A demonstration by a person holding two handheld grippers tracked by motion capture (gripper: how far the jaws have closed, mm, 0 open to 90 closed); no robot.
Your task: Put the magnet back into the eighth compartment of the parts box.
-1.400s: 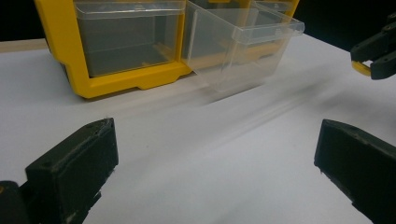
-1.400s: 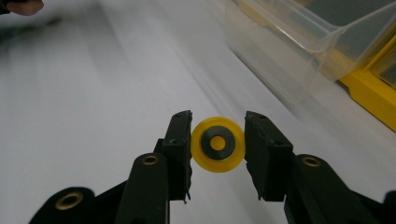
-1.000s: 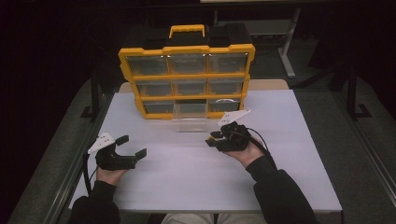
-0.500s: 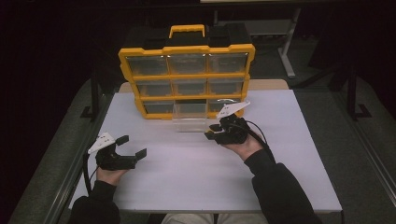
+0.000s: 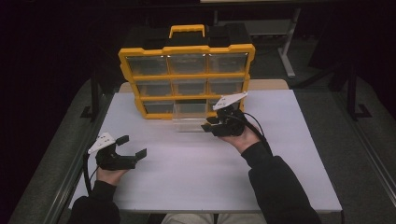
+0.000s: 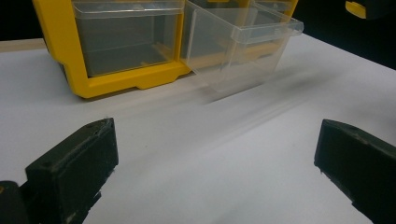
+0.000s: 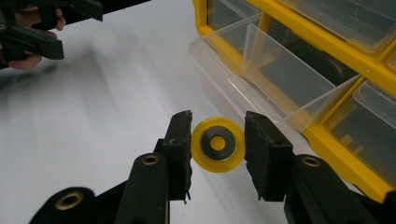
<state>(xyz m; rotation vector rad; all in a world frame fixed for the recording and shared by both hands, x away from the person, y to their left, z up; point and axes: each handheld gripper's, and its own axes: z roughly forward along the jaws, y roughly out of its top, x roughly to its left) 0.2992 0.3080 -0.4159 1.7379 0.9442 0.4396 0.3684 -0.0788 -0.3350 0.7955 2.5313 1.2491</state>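
- The right gripper has its jaws clamped on a small yellow wheel with a black hub, held above the white tabletop, just beside the pulled-out clear drawer.
- That drawer juts from the bottom row of the yellow organizer case.
- The left gripper rests well apart near the tabletop's left edge, jaws wide and holding nothing.
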